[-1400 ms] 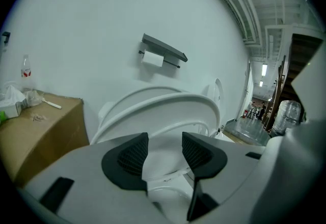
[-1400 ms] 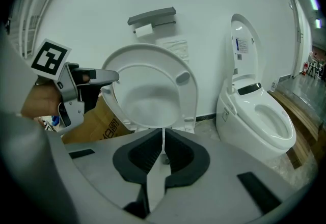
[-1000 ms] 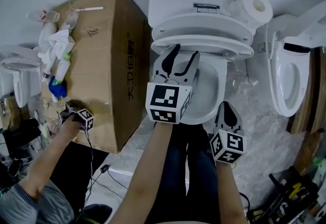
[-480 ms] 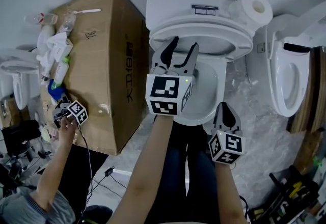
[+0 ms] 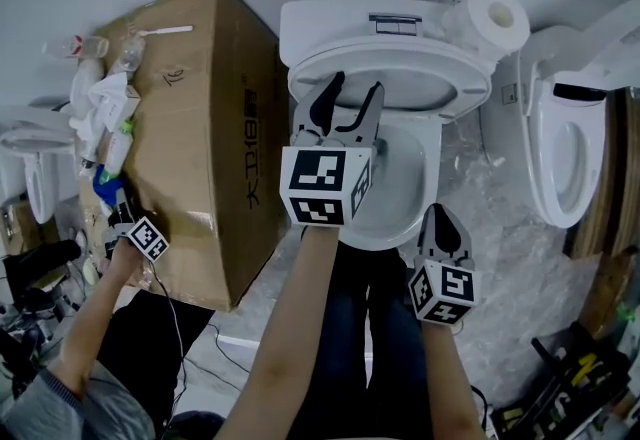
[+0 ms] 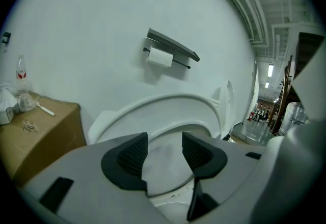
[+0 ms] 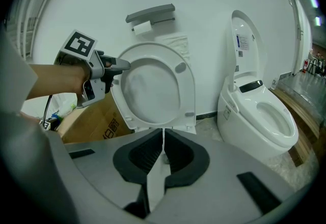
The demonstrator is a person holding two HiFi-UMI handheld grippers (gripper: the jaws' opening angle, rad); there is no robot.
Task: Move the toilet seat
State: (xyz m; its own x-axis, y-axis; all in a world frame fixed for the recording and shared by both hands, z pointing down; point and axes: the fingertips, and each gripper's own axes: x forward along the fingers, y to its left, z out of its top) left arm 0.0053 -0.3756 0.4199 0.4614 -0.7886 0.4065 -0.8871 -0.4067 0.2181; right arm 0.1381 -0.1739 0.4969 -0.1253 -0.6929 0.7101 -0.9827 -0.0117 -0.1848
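Toilet seat raised over the bowl; left tongs open at its edge, right tongs closed and empty.

Nearest, the right tongs hang low by the person's legs, just in front of the toilet bowl, with the jaws pressed together and nothing between them. Further forward, the left tongs reach over the bowl with the jaws standing apart. Their tips sit at the side edge of the seat, which stands close to upright against the tank. Firm contact cannot be confirmed. To the left of the toilet stands a cardboard box with bottles and packets on top. Another person's hand carries a small marker cube at its near corner. A paper roll rests by the tank. A second toilet stands to the right, its lid up.
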